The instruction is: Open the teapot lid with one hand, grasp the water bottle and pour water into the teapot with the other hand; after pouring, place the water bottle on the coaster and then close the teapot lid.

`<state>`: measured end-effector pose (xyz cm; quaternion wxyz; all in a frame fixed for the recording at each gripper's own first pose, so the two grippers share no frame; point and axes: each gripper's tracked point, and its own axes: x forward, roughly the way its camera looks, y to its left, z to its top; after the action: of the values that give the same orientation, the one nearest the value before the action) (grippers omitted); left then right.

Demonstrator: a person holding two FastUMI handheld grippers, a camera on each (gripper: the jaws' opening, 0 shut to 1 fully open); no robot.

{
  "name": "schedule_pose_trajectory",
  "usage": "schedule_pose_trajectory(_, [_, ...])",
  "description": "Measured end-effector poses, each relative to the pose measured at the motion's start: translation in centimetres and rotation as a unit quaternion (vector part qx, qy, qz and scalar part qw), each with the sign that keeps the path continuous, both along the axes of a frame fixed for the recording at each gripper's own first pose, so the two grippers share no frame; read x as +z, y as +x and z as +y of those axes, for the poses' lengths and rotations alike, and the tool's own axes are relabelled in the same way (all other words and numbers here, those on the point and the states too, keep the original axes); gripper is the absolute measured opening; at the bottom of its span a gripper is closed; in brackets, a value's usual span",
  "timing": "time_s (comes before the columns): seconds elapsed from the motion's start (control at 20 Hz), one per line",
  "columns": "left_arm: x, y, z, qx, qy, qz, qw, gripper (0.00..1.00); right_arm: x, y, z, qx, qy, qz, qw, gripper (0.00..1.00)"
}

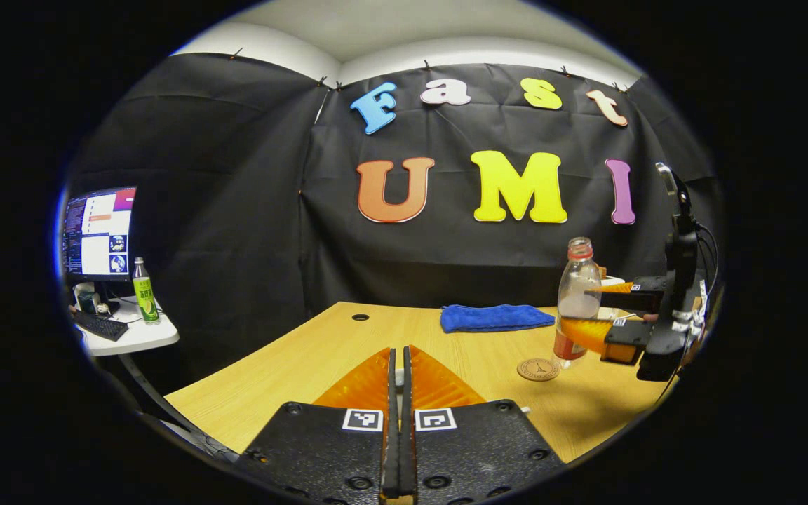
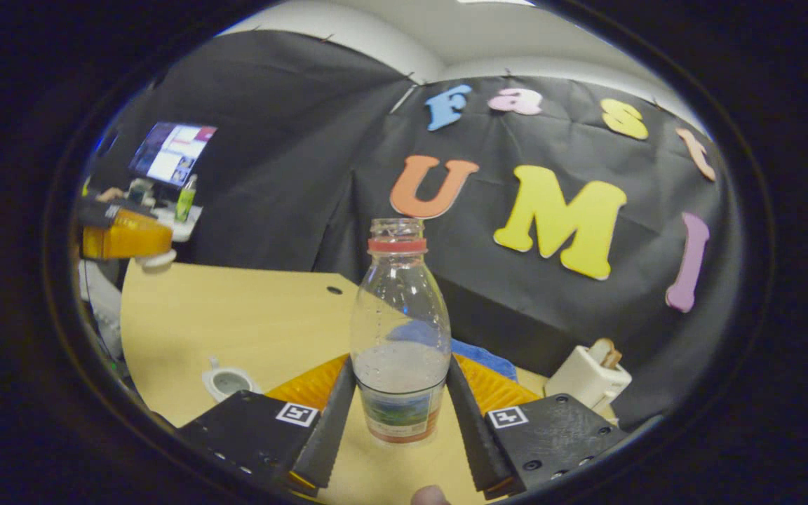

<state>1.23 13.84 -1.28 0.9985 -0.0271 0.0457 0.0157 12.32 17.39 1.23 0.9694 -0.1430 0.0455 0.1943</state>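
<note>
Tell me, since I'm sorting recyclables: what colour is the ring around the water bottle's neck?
Red; the water bottle shows it best in the right gripper view, just below the open mouth.

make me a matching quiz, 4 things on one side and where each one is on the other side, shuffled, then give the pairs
1 water bottle
2 teapot lid
3 coaster
4 blue cloth

a on the table, right beside the bottle's foot
b between the right gripper's fingers
c far side of the table, by the wall
d at the left gripper's tip, up off the table

Pairs: 1-b, 2-d, 3-a, 4-c
</note>
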Motion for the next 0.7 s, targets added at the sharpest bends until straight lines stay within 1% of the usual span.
schedule_pose_trajectory(0.05, [0.0,0.0,-0.4,-0.004,-0.001,0.0,1.0,0.03,0.2,0.4,-0.9,-0.012,0.037,0.005,0.999,0.75])
schedule_pose_trajectory(0.15, [-0.1,0.1,-0.6,-0.006,0.0,0.001,1.0,0.03,0.0,1.6,-2.8,-0.028,0.094,0.022,0.995,0.75])
schedule_pose_trajectory(0.2, [-0.1,0.2,-0.6,-0.005,0.001,0.001,1.0,0.03,-0.2,2.3,-3.4,-0.032,0.116,0.034,0.992,0.72])
schedule_pose_trajectory(0.3, [-0.2,0.2,-0.6,-0.003,0.001,0.003,1.0,0.03,-1.3,4.1,-3.9,-0.039,0.143,0.057,0.987,0.74])
schedule_pose_trajectory(0.4, [-0.3,0.2,-0.4,-0.001,0.002,0.004,1.0,0.03,-2.6,5.7,-3.8,-0.043,0.147,0.064,0.986,0.73])
schedule_pose_trajectory(0.7, [-0.6,0.3,0.0,0.003,0.005,0.007,1.0,0.03,-5.1,7.4,-2.6,-0.053,0.127,0.067,0.988,0.73])
